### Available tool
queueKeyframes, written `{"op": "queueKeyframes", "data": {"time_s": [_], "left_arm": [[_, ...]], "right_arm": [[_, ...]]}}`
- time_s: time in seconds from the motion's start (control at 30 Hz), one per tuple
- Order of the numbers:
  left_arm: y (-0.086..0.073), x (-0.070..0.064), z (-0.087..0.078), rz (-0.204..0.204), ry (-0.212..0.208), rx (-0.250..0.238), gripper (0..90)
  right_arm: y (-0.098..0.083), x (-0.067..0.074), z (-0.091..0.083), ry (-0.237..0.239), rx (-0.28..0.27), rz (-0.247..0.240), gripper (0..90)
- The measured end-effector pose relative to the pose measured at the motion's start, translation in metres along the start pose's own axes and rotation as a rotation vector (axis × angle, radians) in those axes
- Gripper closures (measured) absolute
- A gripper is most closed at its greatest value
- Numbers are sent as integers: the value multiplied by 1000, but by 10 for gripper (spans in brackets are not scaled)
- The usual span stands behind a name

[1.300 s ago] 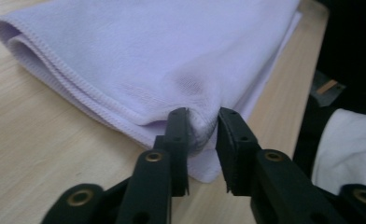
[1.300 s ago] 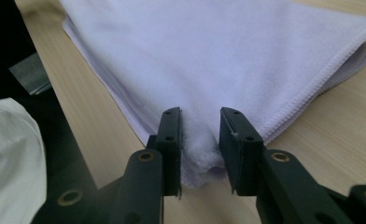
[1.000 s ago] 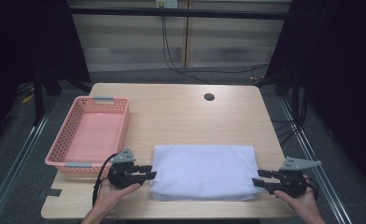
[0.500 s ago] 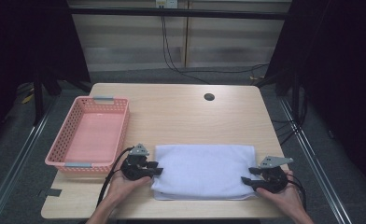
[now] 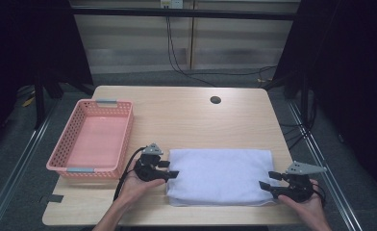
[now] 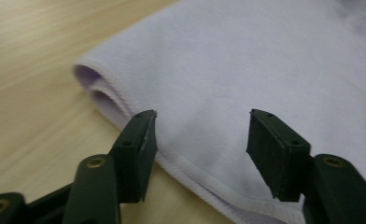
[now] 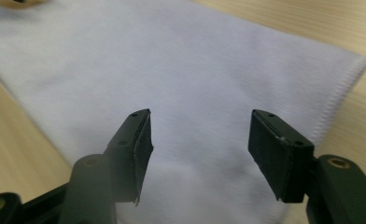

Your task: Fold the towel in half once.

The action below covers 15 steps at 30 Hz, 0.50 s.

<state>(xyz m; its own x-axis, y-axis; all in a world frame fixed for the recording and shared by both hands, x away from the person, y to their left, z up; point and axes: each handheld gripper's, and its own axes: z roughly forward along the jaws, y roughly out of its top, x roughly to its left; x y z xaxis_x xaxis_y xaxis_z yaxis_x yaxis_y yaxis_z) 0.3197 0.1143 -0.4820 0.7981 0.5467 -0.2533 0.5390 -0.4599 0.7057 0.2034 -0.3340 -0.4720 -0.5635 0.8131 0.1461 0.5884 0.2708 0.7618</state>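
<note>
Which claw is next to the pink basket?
The left gripper, at the folded white towel's left end; the pink basket sits just beside it. The right gripper is at the towel's far end.

In the high view, the person's forearms are cut off by the bottom edge, and the near edge of the folded white towel (image 5: 219, 175) is partly covered by the right gripper (image 5: 268, 182). The small dark round mark (image 5: 215, 100) on the counter (image 5: 186, 115) is too small to identify. In the left gripper view the towel (image 6: 246, 70) runs out past the top and right edges; in the right gripper view its near part is blurred and its far left corner is cut off.
</note>
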Motion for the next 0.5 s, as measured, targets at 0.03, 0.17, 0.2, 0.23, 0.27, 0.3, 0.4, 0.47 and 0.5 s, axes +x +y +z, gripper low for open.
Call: {"op": "queueKeyframes", "data": {"time_s": [0.03,0.17,0.2,0.23,0.27,0.3,0.4,0.47,0.5], "left_arm": [[2,4,0,-6,8,-18,369],[16,16,2,0,10,-58,352],[20,18,4,-10,3,-61,358],[22,20,6,-13,4,-82,351],[22,21,7,-17,2,-96,352],[22,21,8,-23,0,-92,358],[19,19,7,-10,10,-66,338],[18,19,1,-12,20,-72,333],[17,20,-1,-13,25,-78,333]], "right_arm": [[1,6,0,10,-2,3,368],[12,31,8,101,0,-11,360],[15,37,12,125,-4,-9,358],[19,43,18,137,3,-15,347],[24,51,27,149,22,-40,344],[26,56,33,166,30,-49,344],[40,79,60,235,67,-101,342],[49,93,73,275,80,-122,343],[56,102,82,299,84,-142,342]]}}
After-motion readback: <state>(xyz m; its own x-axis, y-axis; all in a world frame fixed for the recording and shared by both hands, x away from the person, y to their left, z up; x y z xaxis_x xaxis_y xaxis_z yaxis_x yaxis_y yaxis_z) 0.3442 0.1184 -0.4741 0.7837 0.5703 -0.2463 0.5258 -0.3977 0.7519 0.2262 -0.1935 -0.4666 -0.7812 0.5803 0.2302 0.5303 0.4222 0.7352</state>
